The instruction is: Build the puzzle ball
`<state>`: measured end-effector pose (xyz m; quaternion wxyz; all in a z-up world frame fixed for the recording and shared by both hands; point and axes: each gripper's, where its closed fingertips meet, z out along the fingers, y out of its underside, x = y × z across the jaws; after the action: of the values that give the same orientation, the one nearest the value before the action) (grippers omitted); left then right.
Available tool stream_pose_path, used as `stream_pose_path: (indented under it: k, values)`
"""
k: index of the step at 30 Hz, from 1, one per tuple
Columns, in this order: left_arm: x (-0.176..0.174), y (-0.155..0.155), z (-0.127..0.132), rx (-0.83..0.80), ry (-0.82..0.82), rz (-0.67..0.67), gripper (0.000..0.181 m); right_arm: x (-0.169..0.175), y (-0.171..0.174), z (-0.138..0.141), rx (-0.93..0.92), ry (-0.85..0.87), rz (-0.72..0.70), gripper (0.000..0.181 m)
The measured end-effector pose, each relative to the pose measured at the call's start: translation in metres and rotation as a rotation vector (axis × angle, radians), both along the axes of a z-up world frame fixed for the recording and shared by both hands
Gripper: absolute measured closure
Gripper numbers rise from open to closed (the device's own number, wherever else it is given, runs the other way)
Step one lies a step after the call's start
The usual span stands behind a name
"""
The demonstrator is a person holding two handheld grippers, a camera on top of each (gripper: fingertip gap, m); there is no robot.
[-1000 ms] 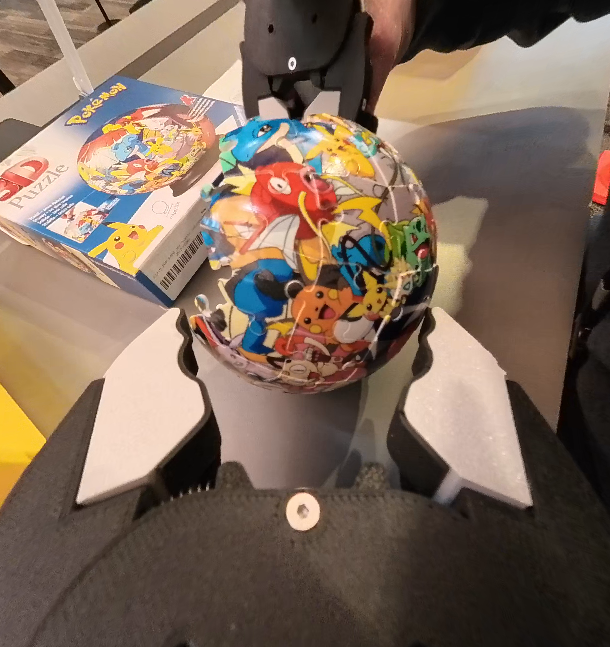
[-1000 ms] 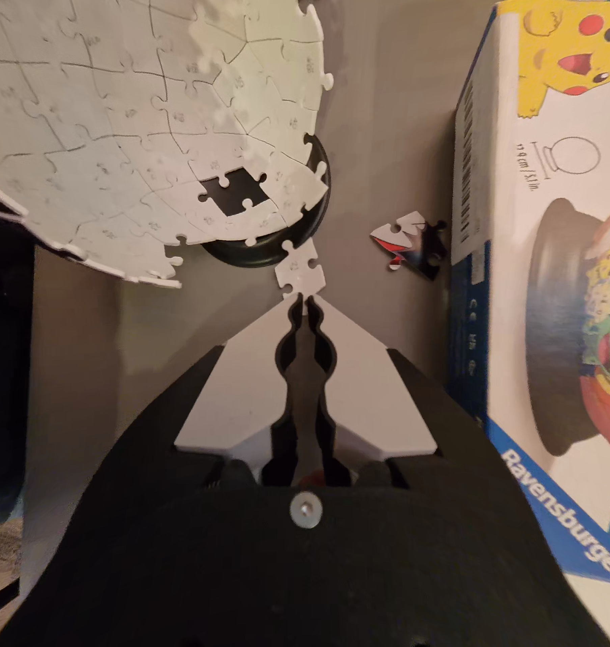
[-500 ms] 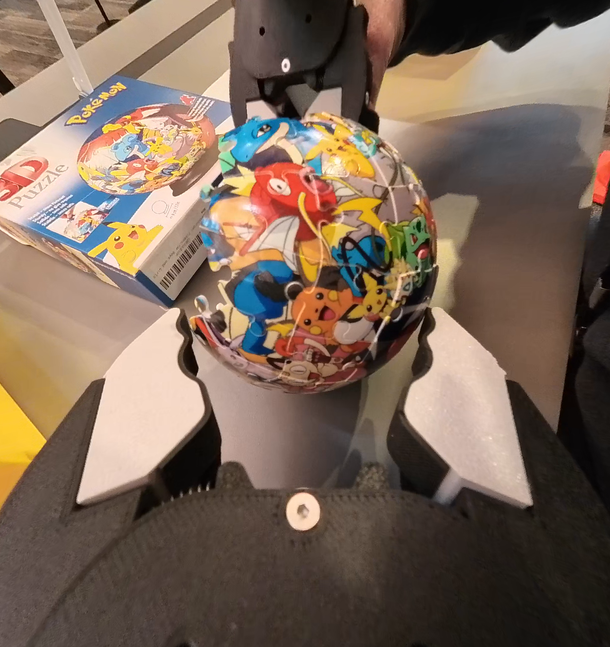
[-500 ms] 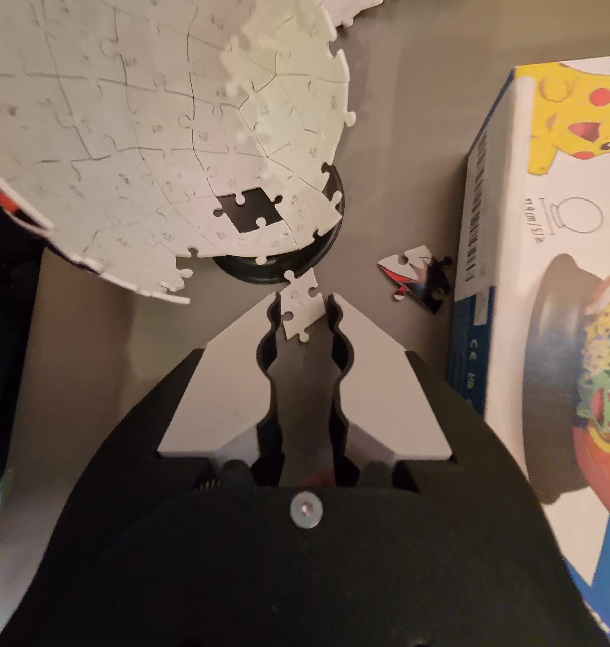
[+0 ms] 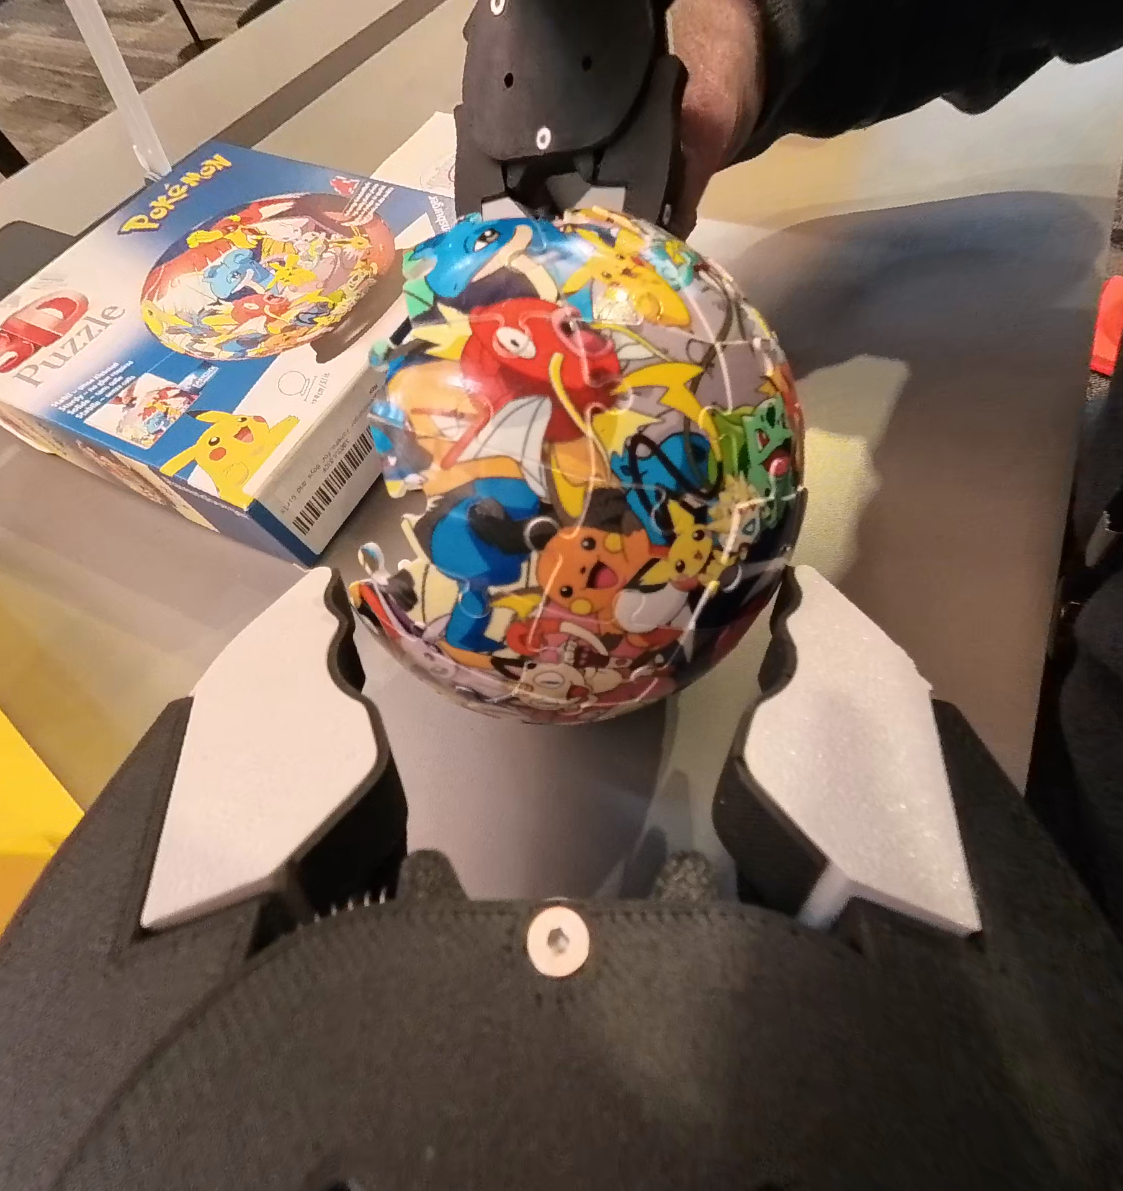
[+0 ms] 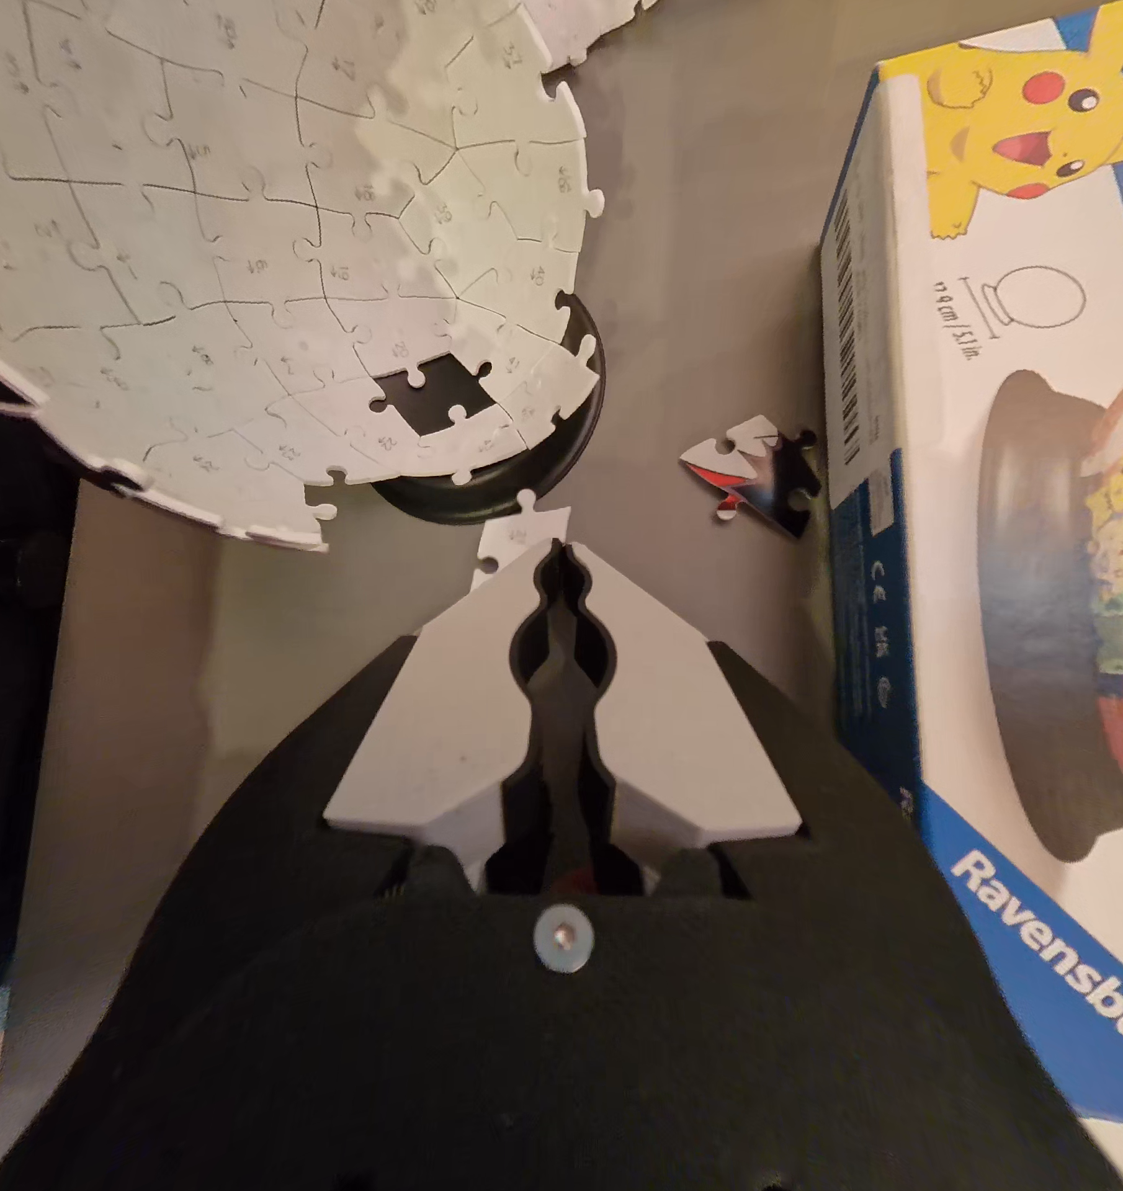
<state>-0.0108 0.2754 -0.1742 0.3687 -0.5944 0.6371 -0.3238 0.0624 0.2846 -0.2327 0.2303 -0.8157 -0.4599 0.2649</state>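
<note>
The puzzle ball (image 5: 585, 464) is a colourful shell of joined pieces. My left gripper (image 5: 565, 590) is spread wide around its lower part, both fingertips touching its sides. In the right wrist view I look into the ball's white inside (image 6: 224, 225), which has one piece-shaped hole (image 6: 436, 399) near its rim. My right gripper (image 6: 562, 548) is shut on a white puzzle piece (image 6: 520, 528) just below that rim. It also shows in the left wrist view (image 5: 549, 200), behind the top of the ball, held by a hand (image 5: 720, 96).
The puzzle box (image 5: 191, 361) lies left of the ball, on the right in the right wrist view (image 6: 997, 451). A loose coloured piece (image 6: 759, 483) lies beside it on the grey table (image 6: 675, 258). A black stand (image 6: 501, 496) sits under the ball's rim. The grippers' ends are close to 11 cm from one another.
My right gripper opened around the white piece half a second ago and has shut on it again, closer to the table. The left gripper and the ball have not moved.
</note>
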Motion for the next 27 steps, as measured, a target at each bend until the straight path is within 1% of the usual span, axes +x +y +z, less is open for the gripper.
stream_pose_path:
  k: [8,9,13,19,22,24,25,27]
  values:
    - [0.001,0.0,0.0,-0.001,0.0,0.0,0.061,0.005,0.001,0.01,-0.028,0.063,-0.043,0.181]
    - [0.001,0.0,0.0,-0.001,0.0,0.0,0.061,0.005,0.0,0.012,-0.029,0.068,-0.038,0.179]
    - [0.001,0.0,0.0,-0.001,-0.001,0.0,0.061,0.003,-0.002,0.014,0.009,0.068,0.031,0.156]
    - [0.001,0.0,0.0,0.0,0.0,0.0,0.061,-0.003,-0.003,0.008,0.082,0.005,0.204,0.15]
    - [0.001,0.0,0.0,0.002,0.002,-0.001,0.061,-0.005,0.0,0.002,0.073,-0.023,0.236,0.152]
    - [0.001,0.0,-0.001,0.001,0.002,0.001,0.061,-0.006,0.0,0.002,0.04,-0.014,0.232,0.16]
    - [0.001,0.001,-0.001,0.001,0.002,0.0,0.061,-0.006,0.0,0.001,0.036,-0.019,0.22,0.168]
    - [0.001,0.001,0.0,0.001,0.002,0.0,0.061,-0.007,-0.001,0.0,0.029,-0.017,0.204,0.171]
